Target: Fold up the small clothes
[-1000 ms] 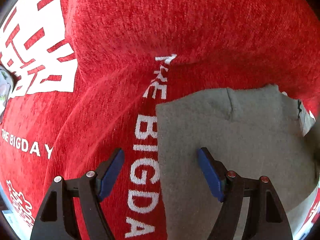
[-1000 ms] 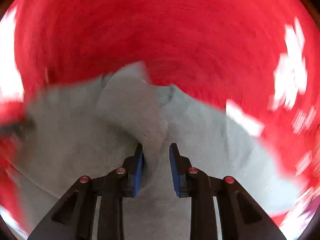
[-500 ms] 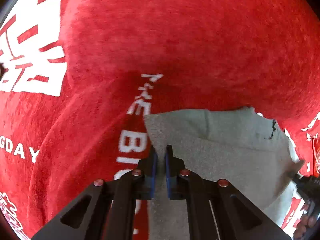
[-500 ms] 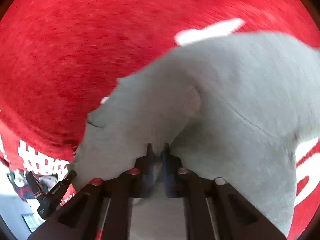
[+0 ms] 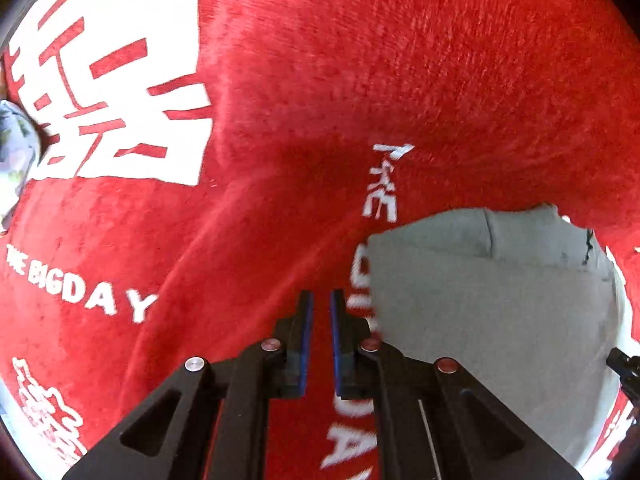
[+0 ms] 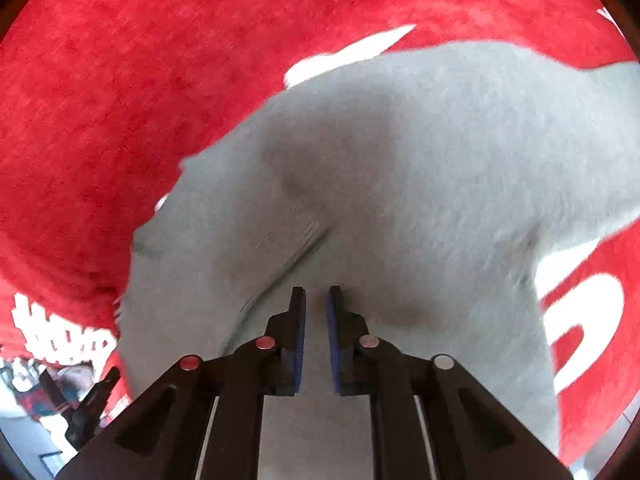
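A small grey garment (image 5: 500,300) lies on a red blanket (image 5: 360,60) with white lettering. My left gripper (image 5: 321,294) hangs just left of the garment's left edge, over the red cloth. It is shut, and only a thin slit with nothing in it shows between the blue pads. In the right wrist view the grey garment (image 6: 400,180) fills the middle, with a crease running to the fingertips. My right gripper (image 6: 316,292) points down onto it. Its jaws are opening, and grey cloth shows through the narrow gap without being pinched.
The red blanket (image 6: 120,80) bulges in soft folds all around. A black piece of the other gripper (image 5: 624,364) shows at the right edge of the left wrist view. Past the blanket's lower left edge there is a black tool part (image 6: 92,404) and some room clutter (image 6: 32,384).
The left gripper closed at the garment's left edge, then slid left onto the red cloth. The right gripper rolled round, closed on a grey fold, and its jaws have since parted slightly.
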Demonstrator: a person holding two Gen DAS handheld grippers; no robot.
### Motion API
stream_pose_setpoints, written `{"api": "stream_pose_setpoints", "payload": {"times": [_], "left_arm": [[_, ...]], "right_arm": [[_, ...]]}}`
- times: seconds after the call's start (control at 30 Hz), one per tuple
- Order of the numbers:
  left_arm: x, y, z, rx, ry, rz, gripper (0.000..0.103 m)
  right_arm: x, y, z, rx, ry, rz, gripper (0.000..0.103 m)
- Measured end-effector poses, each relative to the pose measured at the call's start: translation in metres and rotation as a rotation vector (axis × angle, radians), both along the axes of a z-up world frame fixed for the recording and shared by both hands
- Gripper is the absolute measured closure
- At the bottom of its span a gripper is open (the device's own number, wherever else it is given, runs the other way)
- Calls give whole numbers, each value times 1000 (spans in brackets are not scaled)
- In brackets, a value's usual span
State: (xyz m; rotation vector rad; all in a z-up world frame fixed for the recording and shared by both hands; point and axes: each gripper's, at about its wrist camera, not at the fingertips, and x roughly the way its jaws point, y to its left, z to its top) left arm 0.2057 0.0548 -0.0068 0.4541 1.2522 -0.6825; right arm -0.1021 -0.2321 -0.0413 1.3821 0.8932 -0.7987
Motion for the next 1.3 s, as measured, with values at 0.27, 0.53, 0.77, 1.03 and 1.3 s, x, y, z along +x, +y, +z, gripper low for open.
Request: {"api": "stream_pose_setpoints", "payload": {"times": [0.27,0.53,0.77,1.03,1.3], "left_arm": [[-29,40,20,51,-45,33,93],[-33,67,6,65,-32,55,93],[-37,71,9,66,-46,42,93],[-54,58,20,35,-57,15,93],[-71,39,24,-4,-41,-5,93]], "right_arm": [[133,102,-21,251,-332,265,32],[187,132,-39,296,-373,222,98],[185,152,-48,297,-338,202,97],[104,92,0,112,-219,183,48],[-5,-10,-12,24,-116,-163,37]]}}
